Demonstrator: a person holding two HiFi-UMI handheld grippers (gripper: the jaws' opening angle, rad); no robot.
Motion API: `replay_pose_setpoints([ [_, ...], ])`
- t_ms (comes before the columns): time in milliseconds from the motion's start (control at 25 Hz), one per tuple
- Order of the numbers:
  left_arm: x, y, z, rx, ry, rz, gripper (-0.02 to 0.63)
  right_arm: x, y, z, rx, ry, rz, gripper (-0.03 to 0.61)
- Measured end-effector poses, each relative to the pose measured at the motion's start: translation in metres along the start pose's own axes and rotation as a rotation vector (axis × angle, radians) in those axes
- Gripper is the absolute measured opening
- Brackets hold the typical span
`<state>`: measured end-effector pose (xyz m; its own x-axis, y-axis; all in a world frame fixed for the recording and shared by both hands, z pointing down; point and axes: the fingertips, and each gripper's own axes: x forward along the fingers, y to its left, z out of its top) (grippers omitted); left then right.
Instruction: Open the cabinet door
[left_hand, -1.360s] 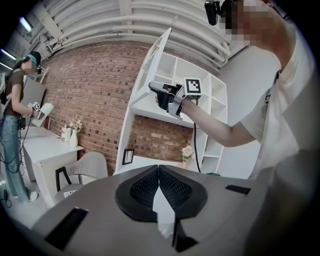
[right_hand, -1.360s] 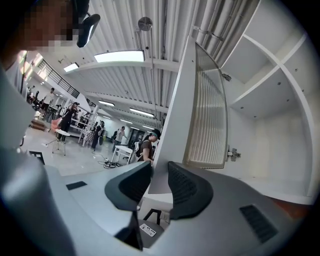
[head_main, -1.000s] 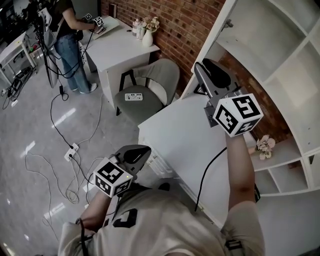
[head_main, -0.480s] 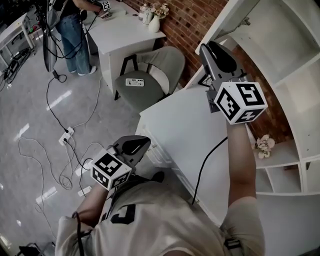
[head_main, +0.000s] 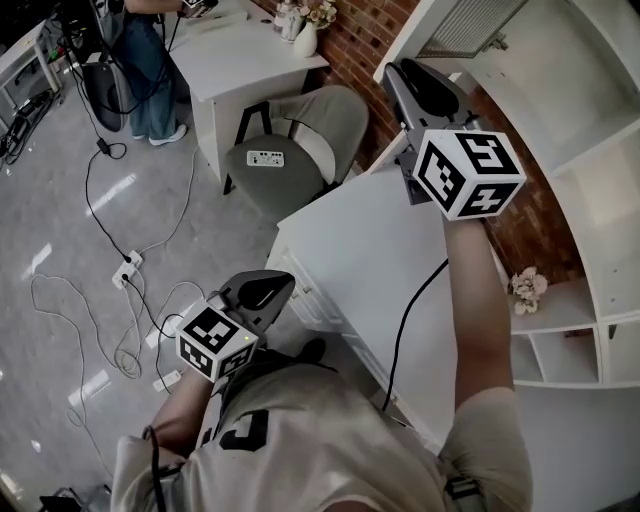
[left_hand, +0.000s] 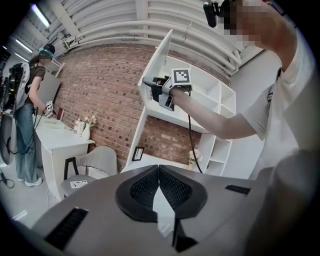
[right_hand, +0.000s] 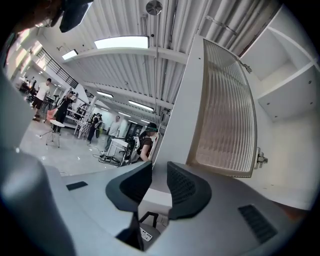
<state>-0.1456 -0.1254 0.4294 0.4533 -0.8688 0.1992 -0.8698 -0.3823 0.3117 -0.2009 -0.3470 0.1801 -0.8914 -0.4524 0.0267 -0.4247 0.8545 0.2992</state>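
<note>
At 7 o'clock in the head view the left gripper hangs low. Its ridged black pads meet at the tips and hold nothing. At 1 o'clock the right gripper is raised and grips the free edge of the door, a white frame around a ribbed, translucent panel. Its jaws have just been closing on that edge. A second ago the door stood nearly edge-on to the head camera; now it has swung wider and shows its ribs. Only the right gripper view shows the white edge between the pads. The left gripper view shows the door's plain white side.
</note>
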Motion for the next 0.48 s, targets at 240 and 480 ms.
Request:
replay_pose_setpoints([
  [240,-0.003,0.007,0.0,-0.001,0.002,0.018,0.017,0.016,-0.002,-0.003,0.011,0.012,0.002,0.109],
  [480,-0.006,0.005,0.005,0.018,-0.001,0.016,0.017,0.017,0.001,-0.002,0.0,0.017,-0.002,0.11],
])
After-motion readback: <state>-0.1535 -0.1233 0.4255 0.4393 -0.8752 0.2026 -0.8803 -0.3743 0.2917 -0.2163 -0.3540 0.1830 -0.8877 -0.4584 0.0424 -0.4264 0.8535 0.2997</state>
